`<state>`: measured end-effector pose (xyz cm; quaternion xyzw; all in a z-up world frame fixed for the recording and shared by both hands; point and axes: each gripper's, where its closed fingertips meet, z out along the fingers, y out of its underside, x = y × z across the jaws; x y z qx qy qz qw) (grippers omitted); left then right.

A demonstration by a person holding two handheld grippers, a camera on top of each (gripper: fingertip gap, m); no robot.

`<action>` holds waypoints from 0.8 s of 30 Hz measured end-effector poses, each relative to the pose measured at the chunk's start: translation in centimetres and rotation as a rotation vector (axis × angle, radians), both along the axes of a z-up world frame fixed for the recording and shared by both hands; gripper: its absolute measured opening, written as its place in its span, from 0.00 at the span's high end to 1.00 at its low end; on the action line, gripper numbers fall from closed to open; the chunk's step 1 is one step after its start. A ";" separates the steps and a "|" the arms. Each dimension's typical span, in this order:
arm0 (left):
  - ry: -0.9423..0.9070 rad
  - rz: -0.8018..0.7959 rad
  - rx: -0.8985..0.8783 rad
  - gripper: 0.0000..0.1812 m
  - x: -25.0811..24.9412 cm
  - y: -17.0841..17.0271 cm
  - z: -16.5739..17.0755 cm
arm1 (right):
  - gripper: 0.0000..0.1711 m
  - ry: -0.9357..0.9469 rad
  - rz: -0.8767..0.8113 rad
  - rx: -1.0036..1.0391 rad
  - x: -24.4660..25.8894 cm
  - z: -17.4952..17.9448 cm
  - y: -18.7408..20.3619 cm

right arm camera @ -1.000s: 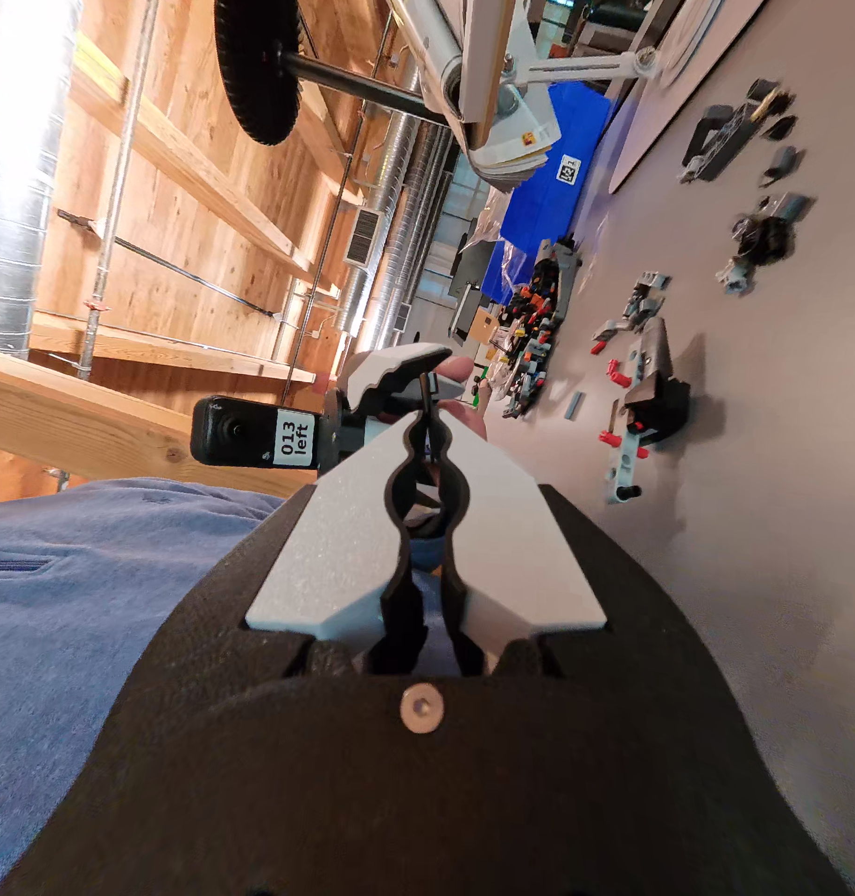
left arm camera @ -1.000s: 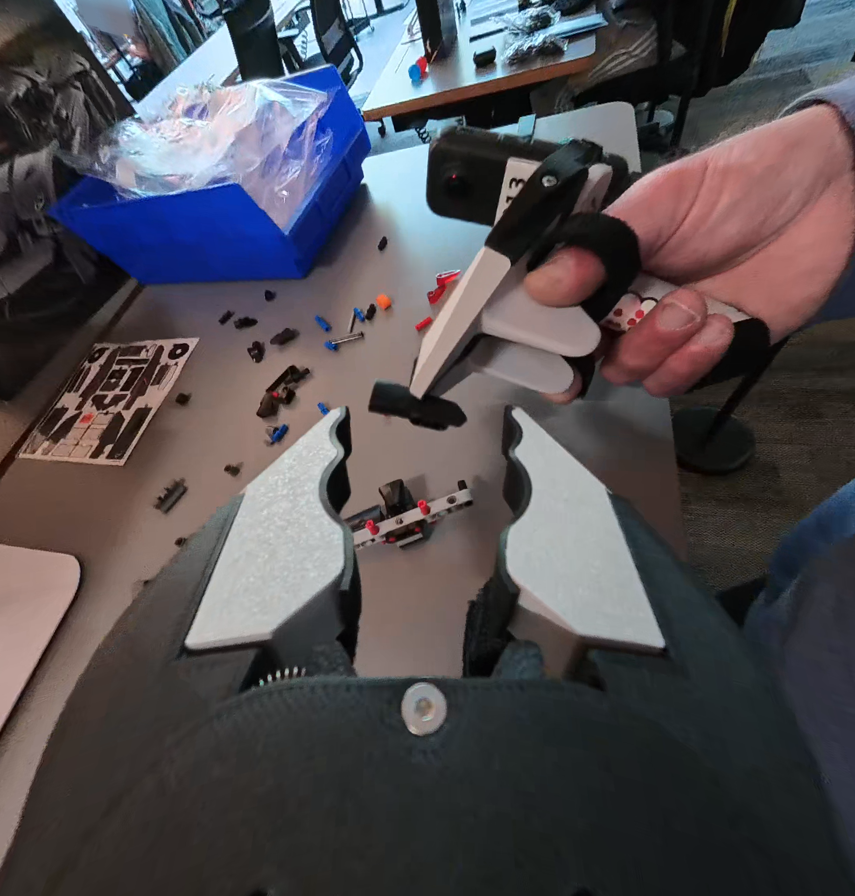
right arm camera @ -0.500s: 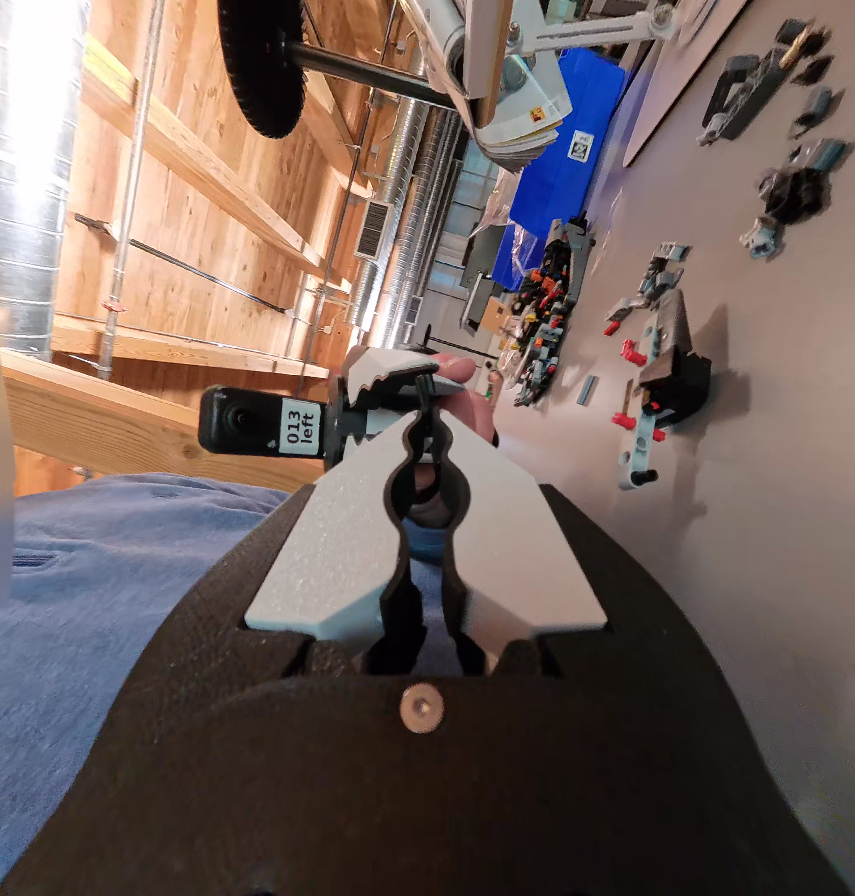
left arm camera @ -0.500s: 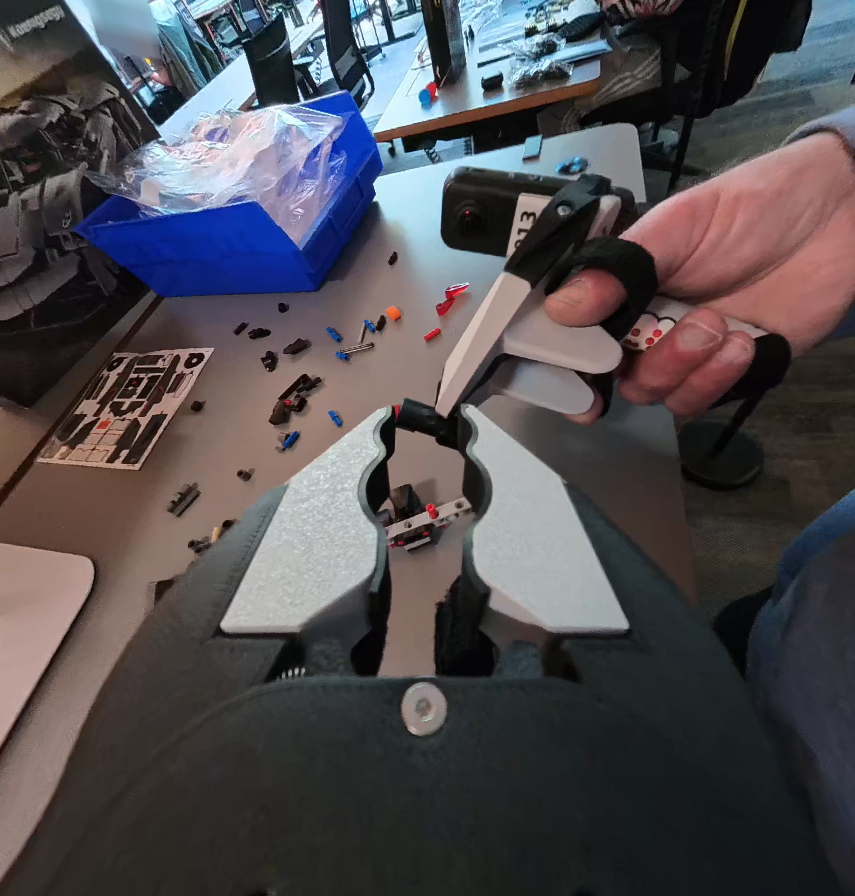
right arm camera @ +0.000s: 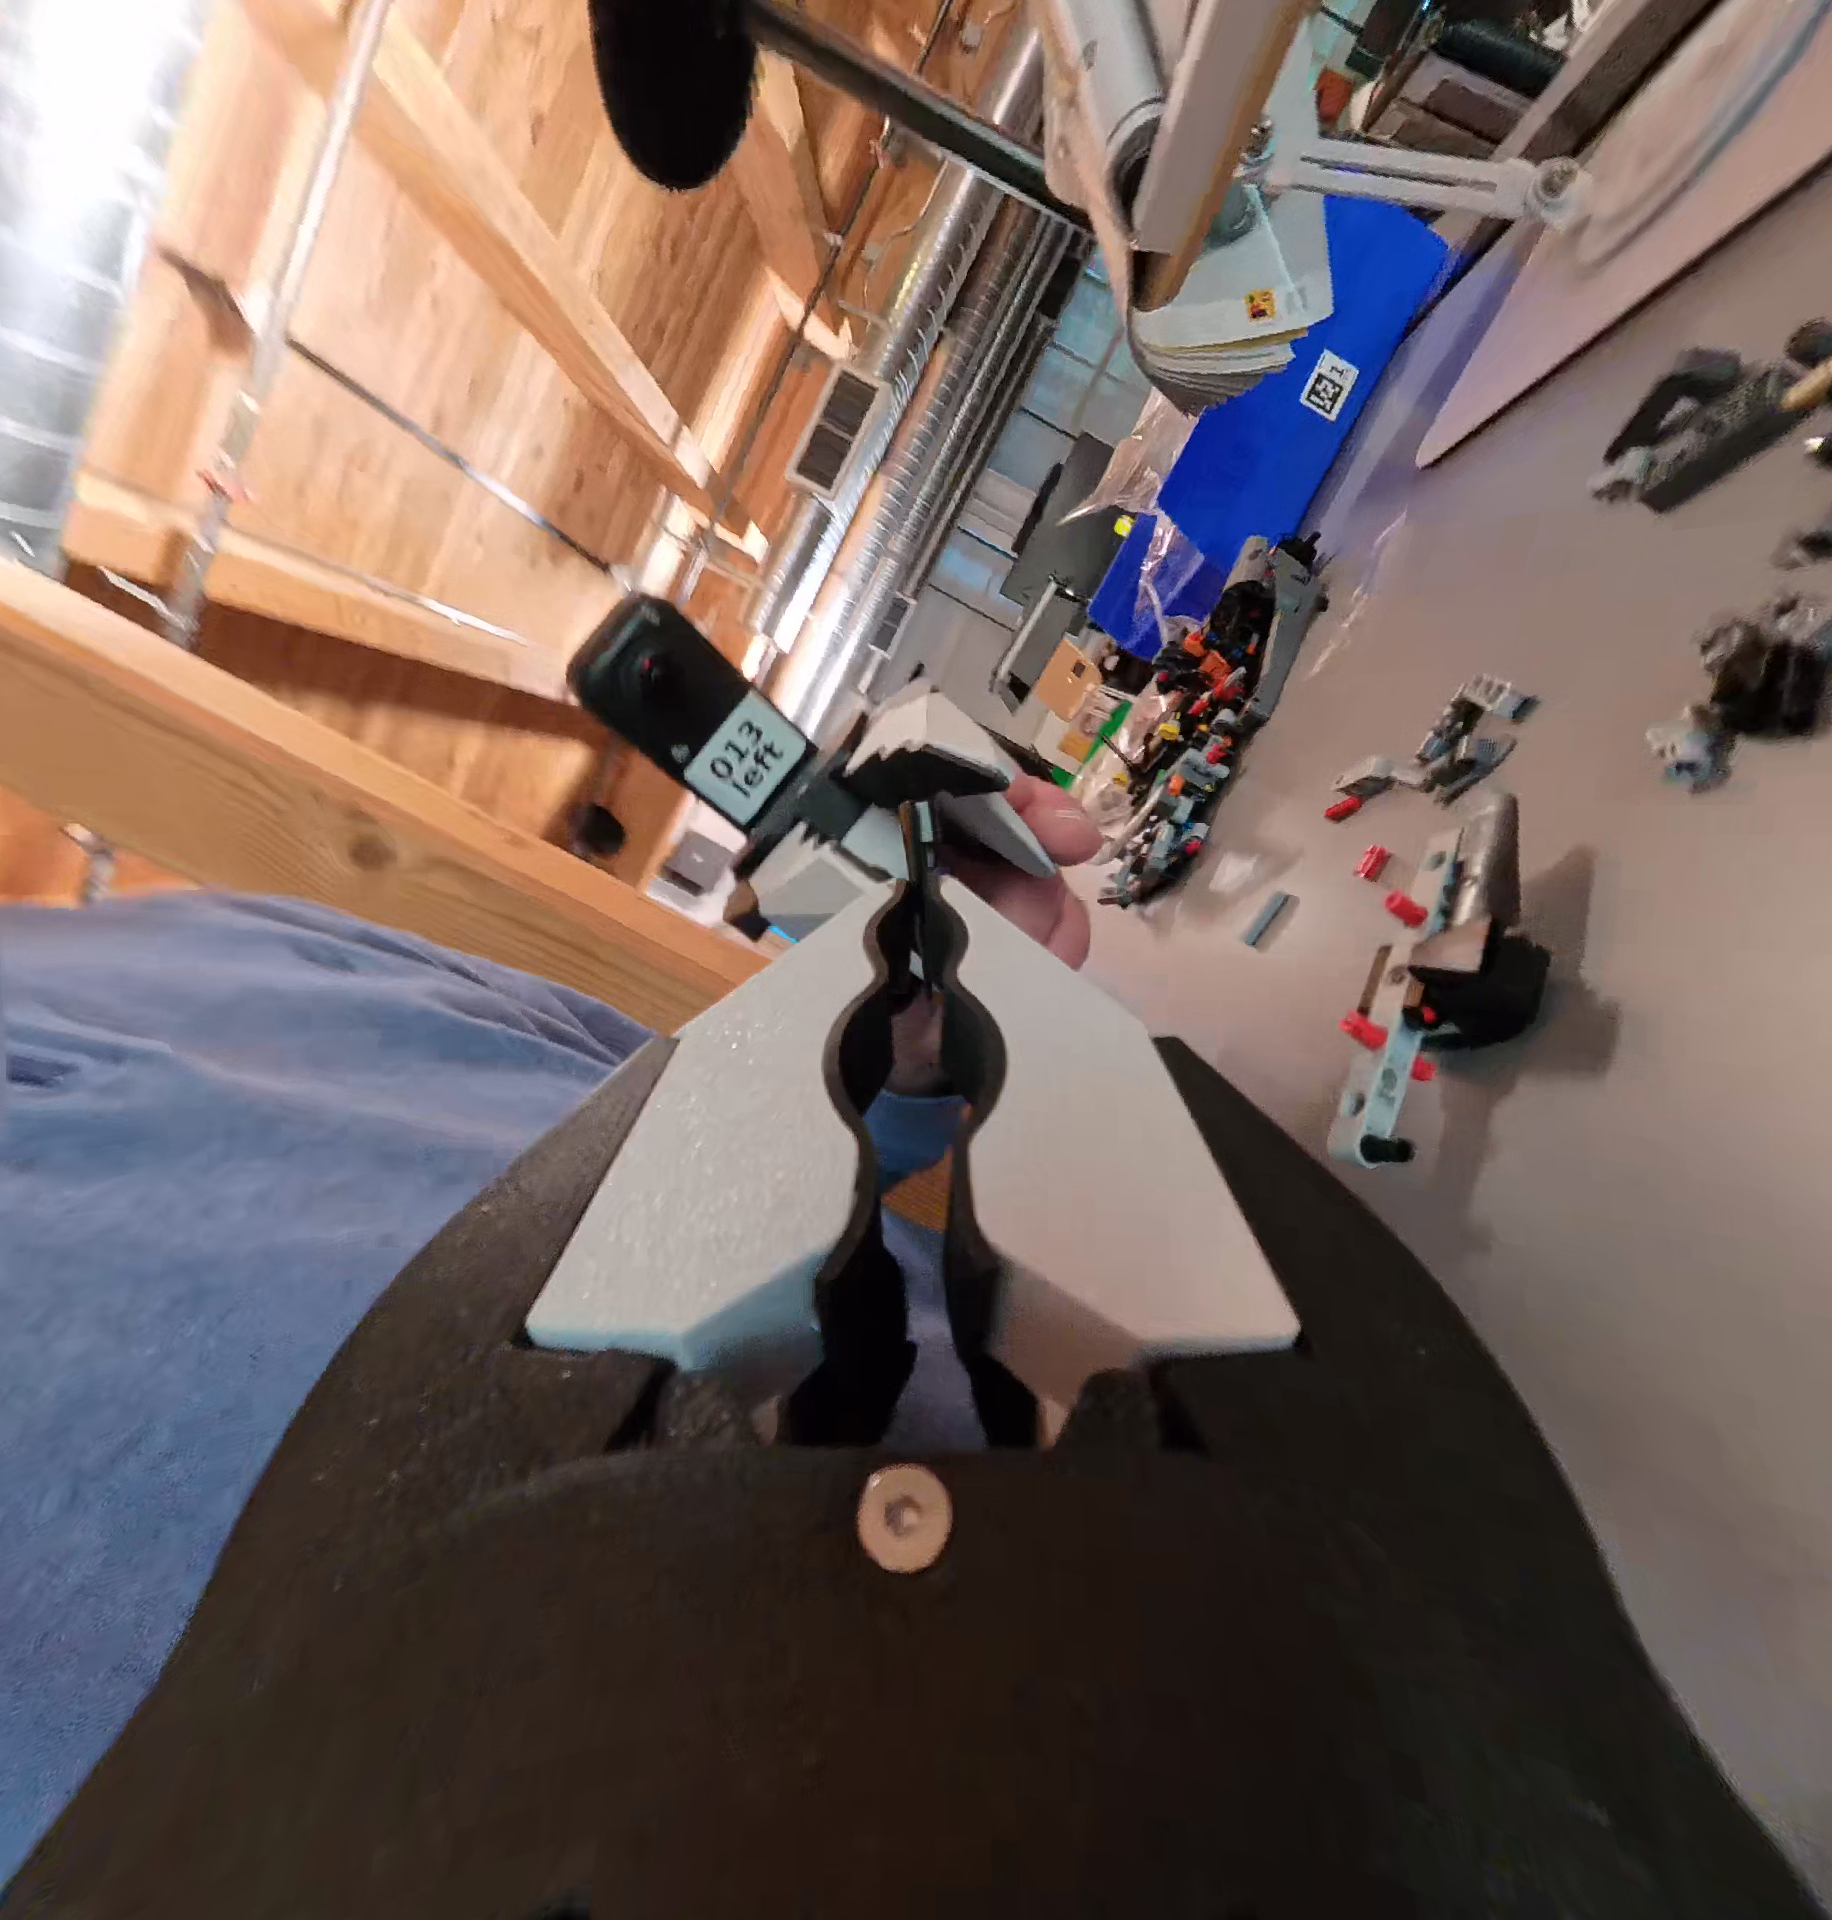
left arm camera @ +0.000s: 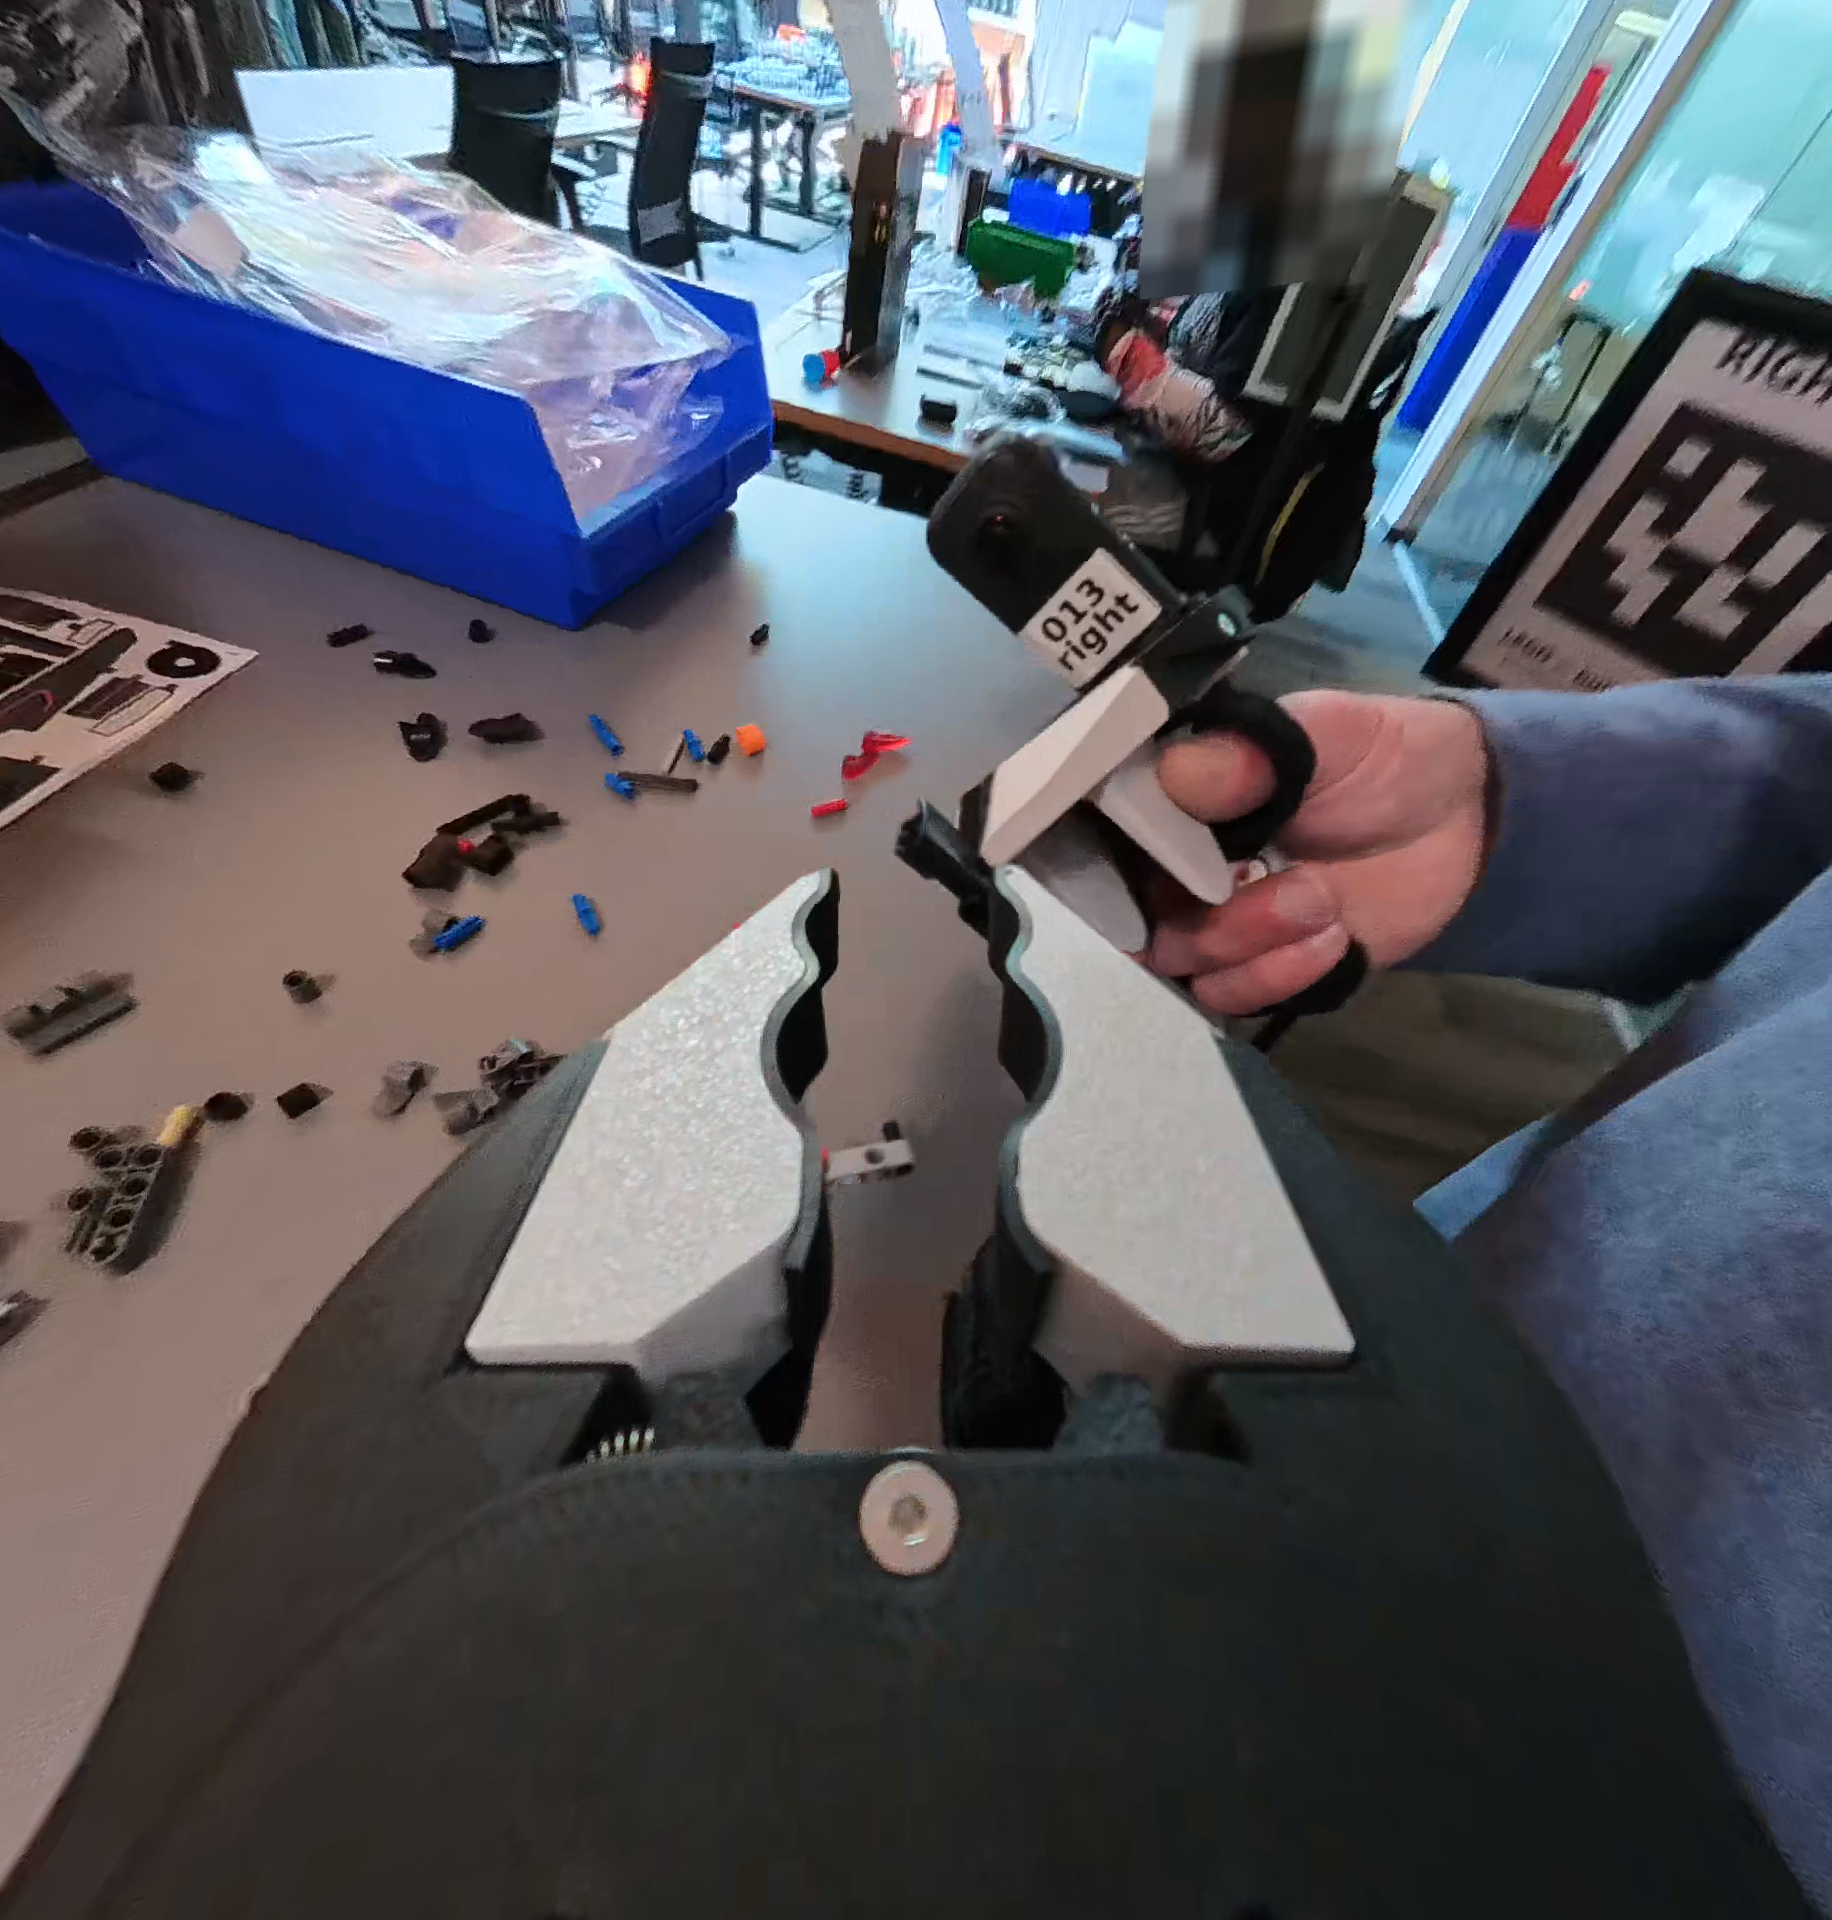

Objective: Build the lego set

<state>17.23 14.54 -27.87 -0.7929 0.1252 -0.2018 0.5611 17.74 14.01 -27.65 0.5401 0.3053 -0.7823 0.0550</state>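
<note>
Build status: early. One small partial assembly (right arm camera: 1431,997) lies on the table (left arm camera: 268,1455); most loose parts (left arm camera: 496,831) remain scattered, unattached.

The right gripper (left arm camera: 979,847), held in a hand (left arm camera: 1338,831) above the table, is clamped on a small black piece (left arm camera: 933,844). The left gripper (left arm camera: 917,914) stands apart, its right finger apparently touching that piece; motion blur obscures contact.
</note>
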 end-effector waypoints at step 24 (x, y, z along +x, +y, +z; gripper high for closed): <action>-0.446 -0.133 0.029 0.97 0.7 0.9 2.9 | 1.00 0.099 0.031 0.318 0.2 2.3 0.9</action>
